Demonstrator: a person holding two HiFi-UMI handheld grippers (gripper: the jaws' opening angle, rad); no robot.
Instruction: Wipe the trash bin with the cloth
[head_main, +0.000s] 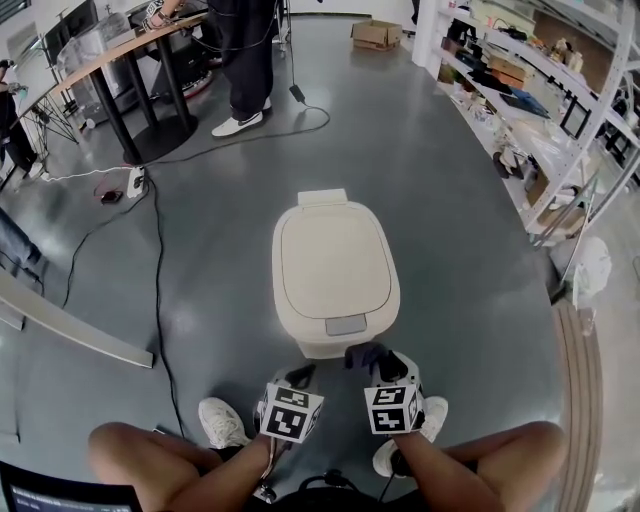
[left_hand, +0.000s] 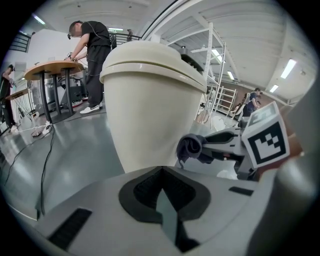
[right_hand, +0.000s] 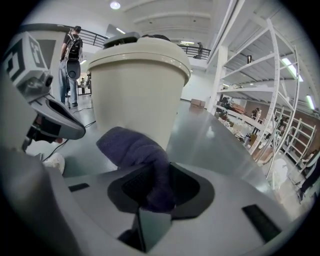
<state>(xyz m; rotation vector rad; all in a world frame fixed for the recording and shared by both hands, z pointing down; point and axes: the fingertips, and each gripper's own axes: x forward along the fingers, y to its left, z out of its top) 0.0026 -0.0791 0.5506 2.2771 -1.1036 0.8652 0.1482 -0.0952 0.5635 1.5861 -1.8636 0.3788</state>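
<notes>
A cream trash bin (head_main: 335, 270) with its lid down stands on the grey floor just ahead of me. My right gripper (head_main: 372, 362) is shut on a dark purple cloth (head_main: 364, 355), which sits low against the bin's near front. The right gripper view has the cloth (right_hand: 134, 149) bunched in the right gripper (right_hand: 152, 187), with the bin wall (right_hand: 135, 85) right behind it. My left gripper (head_main: 300, 378) hovers beside it, a little short of the bin. In its own view the left gripper (left_hand: 161, 172) is shut with nothing between the jaws, facing the bin (left_hand: 150, 100) and the cloth (left_hand: 191, 146).
A black cable (head_main: 158, 260) and a power strip (head_main: 135, 181) lie on the floor to the left. A person (head_main: 245, 60) stands by a round table (head_main: 120, 50) at the far left. White shelving (head_main: 540, 110) lines the right side. My shoes (head_main: 220, 420) are close under the grippers.
</notes>
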